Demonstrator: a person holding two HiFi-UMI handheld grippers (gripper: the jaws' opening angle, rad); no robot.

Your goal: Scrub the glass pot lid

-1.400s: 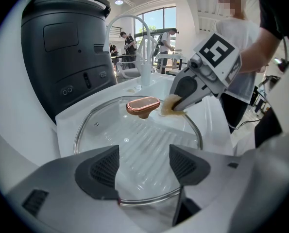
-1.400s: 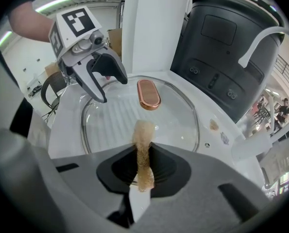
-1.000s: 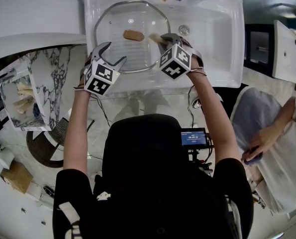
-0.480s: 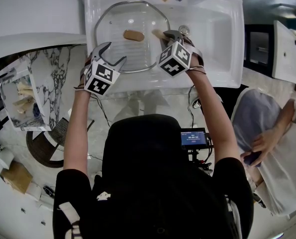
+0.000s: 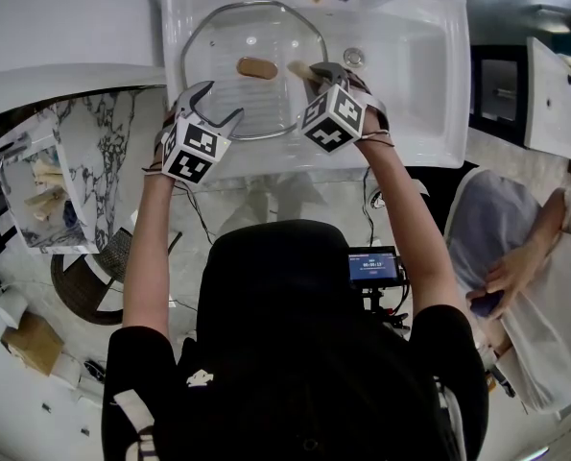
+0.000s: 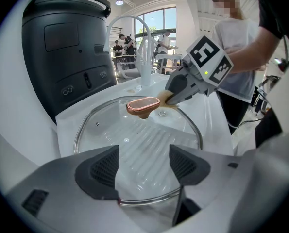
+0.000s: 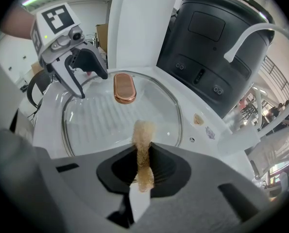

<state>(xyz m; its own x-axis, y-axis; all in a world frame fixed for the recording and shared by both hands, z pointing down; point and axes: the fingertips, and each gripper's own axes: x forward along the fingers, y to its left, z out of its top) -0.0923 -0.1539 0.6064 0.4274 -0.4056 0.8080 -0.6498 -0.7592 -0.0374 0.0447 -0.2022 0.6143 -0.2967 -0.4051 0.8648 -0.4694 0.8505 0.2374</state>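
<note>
**Now the sponge sits at the lid's right side, with the glass spreading to its left**

Broadly, a white sink holds the lid, which lies flat in its left half with its top face up. The left tool stands at the lid's near-left rim with its jaws wide apart. The rim runs across the gap between them, but nothing is pinched. The right tool comes in from the lid's right side, jaws closed on a tan sponge that sticks out forward between them. The sponge's tip appears to rest on the glass just right of the knob.

The relation that matters is this. Nearly all of the unscrubbed glass lies to the left of the sponge and ahead of it. The knob's long axis points roughly toward the sponge, so a leftward stroke would likely have to pass in front of or behind the knob. The right tool is the one placed to scrub, and the left is nearer the rim for steadying the lid.
</note>
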